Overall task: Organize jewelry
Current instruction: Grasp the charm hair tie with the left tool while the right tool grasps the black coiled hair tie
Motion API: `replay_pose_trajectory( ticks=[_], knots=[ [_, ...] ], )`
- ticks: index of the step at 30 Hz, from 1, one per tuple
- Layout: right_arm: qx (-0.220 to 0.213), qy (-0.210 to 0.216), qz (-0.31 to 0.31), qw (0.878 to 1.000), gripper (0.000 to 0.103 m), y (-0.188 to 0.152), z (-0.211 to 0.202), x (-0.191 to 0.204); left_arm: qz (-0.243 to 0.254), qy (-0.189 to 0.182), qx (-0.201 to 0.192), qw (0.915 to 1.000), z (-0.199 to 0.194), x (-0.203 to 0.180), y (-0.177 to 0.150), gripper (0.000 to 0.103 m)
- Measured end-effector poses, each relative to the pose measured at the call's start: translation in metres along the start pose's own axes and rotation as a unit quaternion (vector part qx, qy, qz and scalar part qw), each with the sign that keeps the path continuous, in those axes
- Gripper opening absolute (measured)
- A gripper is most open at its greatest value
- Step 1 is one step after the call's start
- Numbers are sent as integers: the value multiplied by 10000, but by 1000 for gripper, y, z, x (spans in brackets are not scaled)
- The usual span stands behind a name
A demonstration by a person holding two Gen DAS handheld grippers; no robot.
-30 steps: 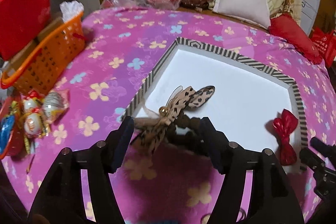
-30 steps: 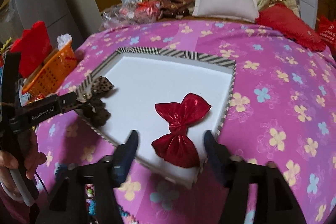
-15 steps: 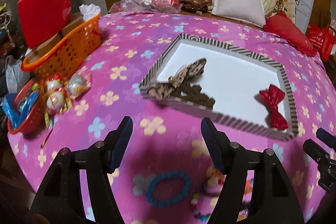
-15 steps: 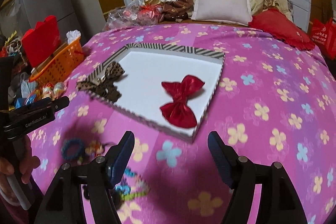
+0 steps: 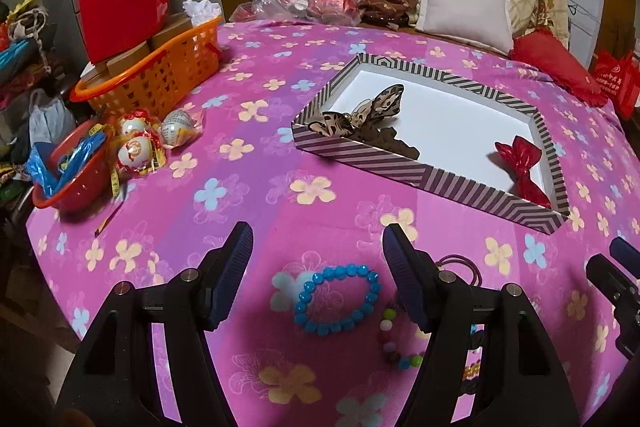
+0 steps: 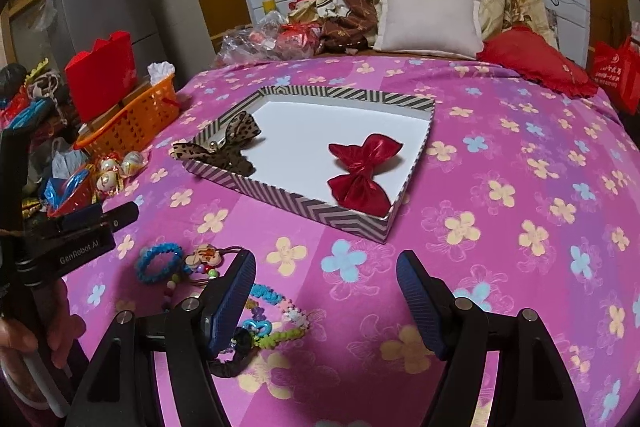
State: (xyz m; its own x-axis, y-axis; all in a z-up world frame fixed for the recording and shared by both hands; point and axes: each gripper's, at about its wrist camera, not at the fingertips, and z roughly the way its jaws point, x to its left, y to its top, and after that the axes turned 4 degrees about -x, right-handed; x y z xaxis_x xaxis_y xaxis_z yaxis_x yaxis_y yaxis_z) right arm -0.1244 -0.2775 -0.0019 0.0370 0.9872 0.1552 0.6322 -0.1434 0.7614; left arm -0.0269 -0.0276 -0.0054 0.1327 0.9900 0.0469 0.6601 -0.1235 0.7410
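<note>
Left wrist view: my left claw (image 5: 318, 273) stands wide open and empty, pulled back from the striped tray (image 5: 436, 179). The leopard-print bow (image 5: 360, 115), previously between its fingers, now rests over the tray's near-left corner. A blue bead bracelet (image 5: 338, 299) lies on the bed cover between the fingers.

Right wrist view: my right claw (image 6: 326, 301) is open, holding nothing. The red bow (image 6: 362, 169) lies inside the tray. Both bows are placed; I judge the loose bracelets (image 6: 272, 319) come next.
</note>
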Motion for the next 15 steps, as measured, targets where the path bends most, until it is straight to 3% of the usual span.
replay_pose_trajectory(
  ticks=[15],
  knots=[
    [160,-59,-348,9993,71,-9,11,7,146,7,157,9998,18,2,-16,68]
  ],
)
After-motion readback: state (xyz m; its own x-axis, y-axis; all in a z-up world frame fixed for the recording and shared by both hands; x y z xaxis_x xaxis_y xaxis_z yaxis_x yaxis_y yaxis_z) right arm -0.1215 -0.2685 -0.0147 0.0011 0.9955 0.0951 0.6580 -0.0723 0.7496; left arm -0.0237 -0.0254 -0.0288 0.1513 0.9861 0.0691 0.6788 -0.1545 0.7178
